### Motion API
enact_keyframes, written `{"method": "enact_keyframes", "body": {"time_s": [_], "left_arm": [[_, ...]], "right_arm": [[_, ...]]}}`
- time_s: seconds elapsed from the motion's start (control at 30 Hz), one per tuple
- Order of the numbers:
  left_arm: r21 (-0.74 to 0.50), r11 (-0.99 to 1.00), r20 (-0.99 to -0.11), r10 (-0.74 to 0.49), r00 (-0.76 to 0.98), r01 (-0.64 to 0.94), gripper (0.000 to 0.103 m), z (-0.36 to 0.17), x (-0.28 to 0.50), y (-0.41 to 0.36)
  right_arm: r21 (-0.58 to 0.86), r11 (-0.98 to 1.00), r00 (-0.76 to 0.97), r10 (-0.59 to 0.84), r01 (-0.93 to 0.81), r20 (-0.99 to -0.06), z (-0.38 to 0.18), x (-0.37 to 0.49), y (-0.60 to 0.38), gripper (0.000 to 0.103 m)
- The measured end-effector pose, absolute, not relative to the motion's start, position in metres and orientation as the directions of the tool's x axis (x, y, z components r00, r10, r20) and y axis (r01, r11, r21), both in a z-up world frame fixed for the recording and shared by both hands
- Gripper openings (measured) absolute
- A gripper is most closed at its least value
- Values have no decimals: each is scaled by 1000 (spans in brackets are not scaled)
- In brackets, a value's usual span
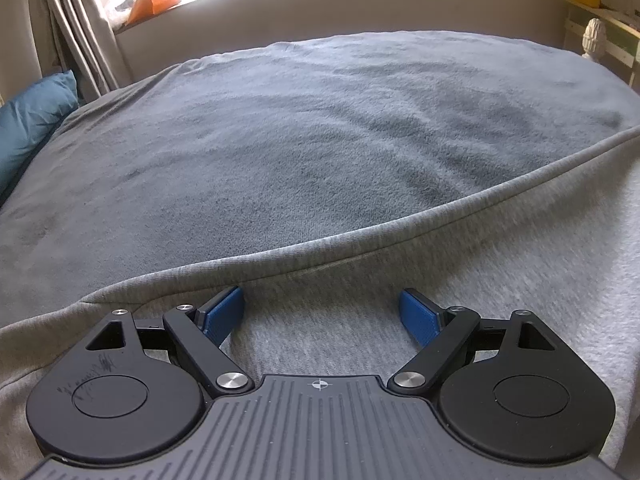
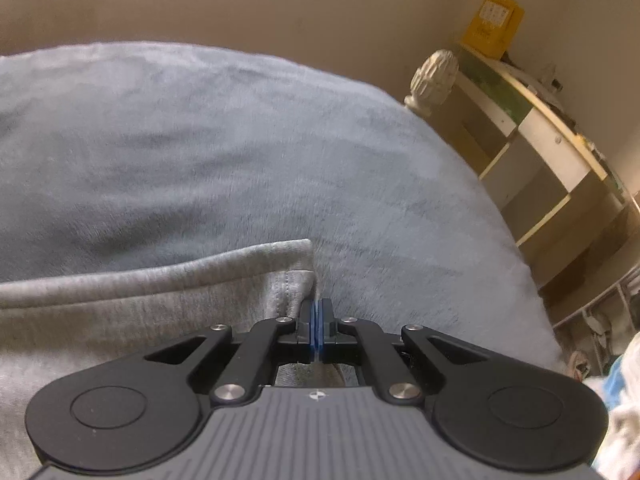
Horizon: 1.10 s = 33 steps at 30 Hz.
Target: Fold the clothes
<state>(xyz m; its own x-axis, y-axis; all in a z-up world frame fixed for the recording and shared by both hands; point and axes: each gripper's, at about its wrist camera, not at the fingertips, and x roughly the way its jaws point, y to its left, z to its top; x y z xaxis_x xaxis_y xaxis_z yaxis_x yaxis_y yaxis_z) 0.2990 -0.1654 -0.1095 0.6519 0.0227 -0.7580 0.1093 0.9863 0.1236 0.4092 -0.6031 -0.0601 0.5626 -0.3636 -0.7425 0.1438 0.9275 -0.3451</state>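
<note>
Right now, garment: I see the grey sweatshirt spread on the blanket.
Left gripper: jaws wide, empty over the cloth, ready to bite.
Right gripper: closed beside the hem corner; any pinch hidden.

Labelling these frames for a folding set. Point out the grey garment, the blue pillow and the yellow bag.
grey garment [image 1: 340, 320]: left wrist view, on the cloth between the open jaws.
blue pillow [image 1: 32, 120]: left wrist view, middle of its visible face.
yellow bag [image 2: 492, 24]: right wrist view, on its front panel.
</note>
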Motion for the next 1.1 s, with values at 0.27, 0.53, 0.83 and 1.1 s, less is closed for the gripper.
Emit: {"method": "enact_keyframes", "body": {"time_s": [0.27,0.53,0.83,1.1], "left_arm": [[132,985,-762,27,647,114,87,-110,301,-166],[77,988,-828,-10,560,132,87,-93,318,-160],[210,948,-812,33,583,238,85,-14,295,-131],[-83,992,-774,-7,633,-91,86,15,170,-5]], "right_arm": [[-345,919,534,-393,192,-749,-82,418,-605,3],[-281,920,614,-392,275,-685,-34,380,-596,35],[-60,979,724,-184,194,-665,39,292,-556,41],[495,869,596,392,11,-701,46,242,-488,43]]}}
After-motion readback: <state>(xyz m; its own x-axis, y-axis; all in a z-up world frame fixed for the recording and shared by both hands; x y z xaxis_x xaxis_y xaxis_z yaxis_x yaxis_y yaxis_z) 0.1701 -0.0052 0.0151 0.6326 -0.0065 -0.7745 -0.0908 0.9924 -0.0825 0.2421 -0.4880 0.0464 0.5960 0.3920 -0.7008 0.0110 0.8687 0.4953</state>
